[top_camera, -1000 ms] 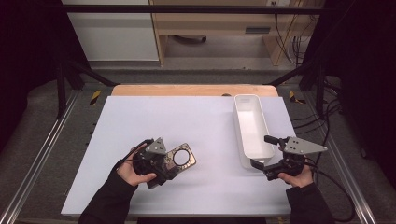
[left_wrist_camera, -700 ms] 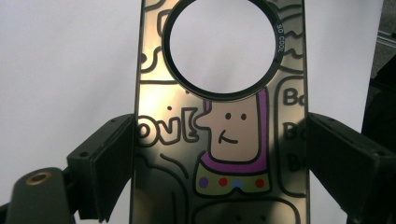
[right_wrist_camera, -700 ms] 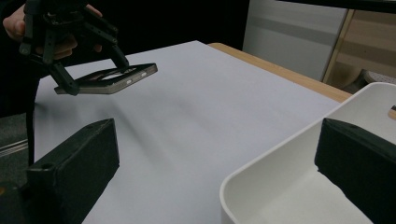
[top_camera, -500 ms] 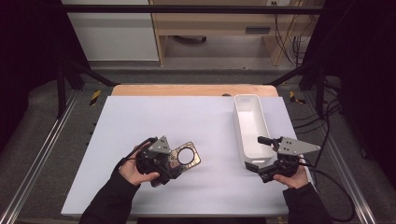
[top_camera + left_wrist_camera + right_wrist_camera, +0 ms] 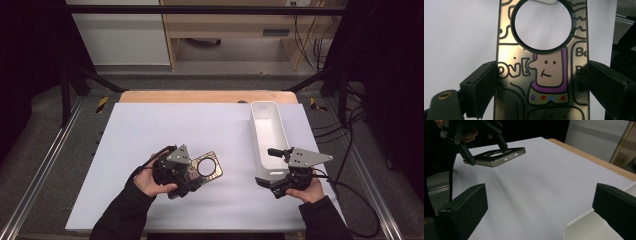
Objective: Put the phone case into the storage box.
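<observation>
A: What is the left gripper (image 5: 192,176) gripping?

B: It is clamping a phone case (image 5: 206,168), one black jaw pressing on each long edge. In the left gripper view the phone case (image 5: 541,72) is running straight out between the jaws, its round camera cut-out lying beyond the jaw tips and a cartoon figure sitting level with them.

A: Is the case resting on the table?

B: No. In the right gripper view the phone case (image 5: 499,157) is hanging clear of the white table surface (image 5: 544,175), tilted slightly, with the left gripper (image 5: 485,151) holding its near end.

A: How is the right gripper (image 5: 272,167) standing?

B: Its jaws are standing wide apart, holding nothing. They are straddling the near end of the white tray (image 5: 267,127), with one jaw at the tray's inner side; the tray's corner (image 5: 584,227) is showing between them.
</observation>
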A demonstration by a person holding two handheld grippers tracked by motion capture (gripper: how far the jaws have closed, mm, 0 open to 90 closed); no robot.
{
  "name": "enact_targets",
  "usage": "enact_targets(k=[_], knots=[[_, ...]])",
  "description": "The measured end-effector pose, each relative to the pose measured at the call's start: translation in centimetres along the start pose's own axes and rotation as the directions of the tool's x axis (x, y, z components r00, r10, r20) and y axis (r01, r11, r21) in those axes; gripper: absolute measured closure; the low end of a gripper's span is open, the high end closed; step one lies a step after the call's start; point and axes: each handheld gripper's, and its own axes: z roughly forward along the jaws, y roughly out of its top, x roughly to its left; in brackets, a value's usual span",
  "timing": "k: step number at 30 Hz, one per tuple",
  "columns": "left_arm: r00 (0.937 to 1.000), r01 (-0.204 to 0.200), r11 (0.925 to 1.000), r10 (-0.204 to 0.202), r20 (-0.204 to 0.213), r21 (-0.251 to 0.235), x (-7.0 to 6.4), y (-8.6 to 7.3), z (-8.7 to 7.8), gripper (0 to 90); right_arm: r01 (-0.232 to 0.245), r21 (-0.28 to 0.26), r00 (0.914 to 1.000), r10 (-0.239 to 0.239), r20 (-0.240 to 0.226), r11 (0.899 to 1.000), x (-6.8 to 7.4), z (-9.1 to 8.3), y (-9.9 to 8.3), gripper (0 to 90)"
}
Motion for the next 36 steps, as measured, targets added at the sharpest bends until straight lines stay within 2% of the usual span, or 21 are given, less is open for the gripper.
enact_targets(k=[11,18,28,36], knots=[[0.9996,-0.022,0.9997,0.022,0.015,-0.007,-0.4,0.8,-0.2,11.5,0.026,0.030,0.9988,-0.024,-0.042,0.999,0.6,1.5,0.5,0.4],[0.9984,-0.040,0.9992,0.040,0.040,-0.009,-0.7,1.3,0.3,11.5,0.047,0.040,0.9966,-0.045,-0.069,0.998,0.9,2.1,0.8,0.4],[0.9958,-0.072,0.9974,0.072,0.057,-0.001,-1.1,1.8,0.9,11.5,0.078,0.052,0.9912,-0.072,-0.111,0.996,1.2,2.8,0.9,0.4],[0.9940,-0.081,0.9967,0.081,0.073,0.006,-1.3,1.8,1.3,11.5,0.092,0.062,0.9859,-0.082,-0.145,0.994,1.6,3.8,1.1,0.6]])
